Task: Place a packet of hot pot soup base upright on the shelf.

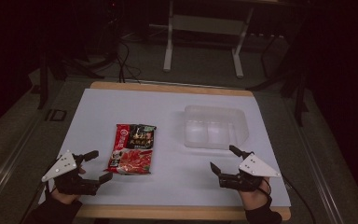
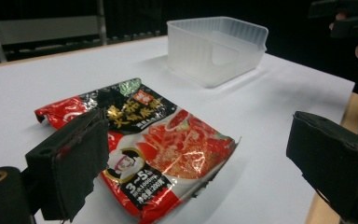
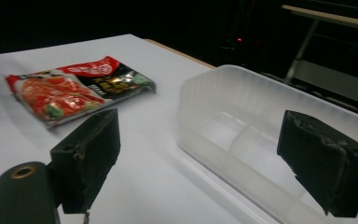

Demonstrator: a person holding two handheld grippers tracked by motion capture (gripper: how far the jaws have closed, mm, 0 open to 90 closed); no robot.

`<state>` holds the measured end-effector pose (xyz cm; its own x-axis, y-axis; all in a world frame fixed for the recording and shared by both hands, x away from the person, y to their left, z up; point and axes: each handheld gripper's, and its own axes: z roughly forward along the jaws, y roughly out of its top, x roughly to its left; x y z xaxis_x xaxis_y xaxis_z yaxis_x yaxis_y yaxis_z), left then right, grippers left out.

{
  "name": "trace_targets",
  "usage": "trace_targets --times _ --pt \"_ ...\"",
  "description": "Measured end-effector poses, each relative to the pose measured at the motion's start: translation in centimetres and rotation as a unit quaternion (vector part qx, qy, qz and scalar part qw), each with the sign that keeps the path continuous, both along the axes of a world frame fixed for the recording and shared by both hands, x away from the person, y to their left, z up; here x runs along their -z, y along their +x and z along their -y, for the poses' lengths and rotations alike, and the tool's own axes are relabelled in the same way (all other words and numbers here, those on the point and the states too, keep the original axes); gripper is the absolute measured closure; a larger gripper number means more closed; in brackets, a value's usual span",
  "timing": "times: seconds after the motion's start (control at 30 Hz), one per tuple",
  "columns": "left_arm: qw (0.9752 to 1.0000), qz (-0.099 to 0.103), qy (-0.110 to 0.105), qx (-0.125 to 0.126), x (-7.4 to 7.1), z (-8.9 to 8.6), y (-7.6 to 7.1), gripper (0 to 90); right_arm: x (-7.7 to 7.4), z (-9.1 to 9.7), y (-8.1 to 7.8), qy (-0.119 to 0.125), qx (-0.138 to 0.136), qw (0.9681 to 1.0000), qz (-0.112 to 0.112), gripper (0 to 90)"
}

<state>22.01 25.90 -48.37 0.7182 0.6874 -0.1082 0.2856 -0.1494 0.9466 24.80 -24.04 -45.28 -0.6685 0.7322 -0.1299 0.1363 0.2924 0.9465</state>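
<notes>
Near the front edge of the white bench point(image 1: 168, 186), the left hand-held gripper point(image 1: 96, 166) hovers with jaws spread wide and nothing between them, and the right hand-held gripper point(image 1: 224, 160) sits across from it, jaws apart and empty too. Just beyond the left one a red and black food packet point(image 1: 133, 148) lies flat. Farther back and to the right, just beyond the right gripper's jaws, stands a clear plastic bin point(image 1: 216, 126), apart from the packet.

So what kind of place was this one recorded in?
Probably a lab or recording workshop, not a home: a white-covered table with a staged seasoning packet and clear plastic bin, a dark room, loose floor cables, and a metal-framed bench behind.
</notes>
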Motion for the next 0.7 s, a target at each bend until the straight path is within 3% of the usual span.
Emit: trace_targets --times 0.23,0.5,0.7 --pt "0.9999 0.008 -0.014 0.001 -0.7 -0.2 -0.3 4.3 -0.5 -0.3 -0.6 0.006 -0.019 0.9996 0.018 11.2" --pt "0.9999 0.007 -0.012 0.003 -1.1 0.0 -0.4 2.4 -0.4 -1.0 -0.8 -0.020 -0.027 0.9991 0.028 10.9" --pt "0.9996 0.014 -0.016 0.021 -2.2 0.4 -0.4 1.5 -0.6 -1.2 -1.1 0.001 -0.051 0.9982 0.031 10.8"
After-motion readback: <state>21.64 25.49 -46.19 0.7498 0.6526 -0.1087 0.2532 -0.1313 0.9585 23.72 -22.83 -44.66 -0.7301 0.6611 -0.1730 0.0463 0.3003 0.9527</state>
